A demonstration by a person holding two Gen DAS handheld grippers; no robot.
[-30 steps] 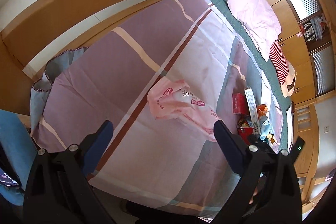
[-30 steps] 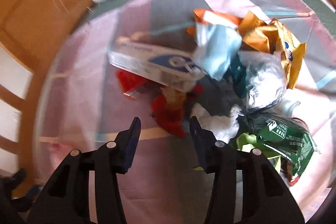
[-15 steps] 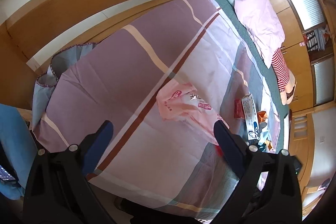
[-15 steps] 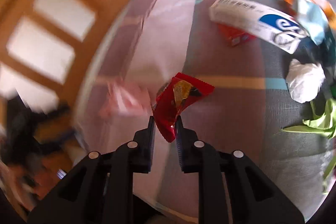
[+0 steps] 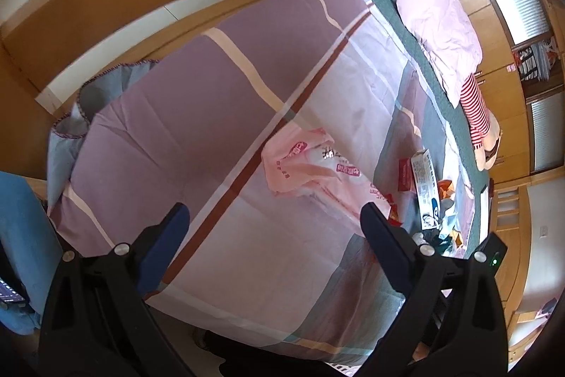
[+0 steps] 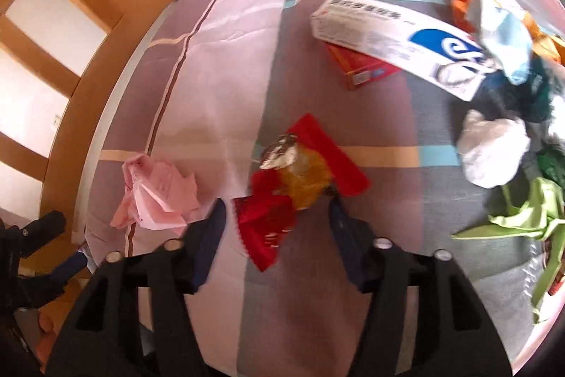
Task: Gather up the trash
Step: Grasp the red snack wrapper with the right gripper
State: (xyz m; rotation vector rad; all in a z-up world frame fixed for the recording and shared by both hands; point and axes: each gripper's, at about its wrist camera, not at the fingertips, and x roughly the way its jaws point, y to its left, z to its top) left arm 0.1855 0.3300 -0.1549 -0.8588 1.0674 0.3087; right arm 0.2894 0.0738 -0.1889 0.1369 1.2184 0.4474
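A red snack wrapper (image 6: 293,182) lies on the bedspread between the tips of my right gripper (image 6: 277,212), whose jaws are open and no longer clamp it. A pink plastic bag (image 6: 155,196) lies crumpled to its left; in the left wrist view the pink bag (image 5: 317,165) is spread flat ahead of my open, empty left gripper (image 5: 273,218). A white and blue box (image 6: 399,37) lies over a red box (image 6: 360,66). More trash sits at the right: a white wad (image 6: 491,151) and a green wrapper (image 6: 526,218).
The bed (image 5: 197,115) has a purple and pink striped cover, with a wooden frame (image 5: 106,6) behind it. A pink pillow (image 5: 441,23) and a striped doll (image 5: 476,115) lie at the far end. A blue chair (image 5: 17,235) stands at the left.
My right gripper was shut on the red wrapper half a second ago; it has opened and the wrapper now lies on the bedspread nearer the pink bag. My left gripper has drawn back a little.
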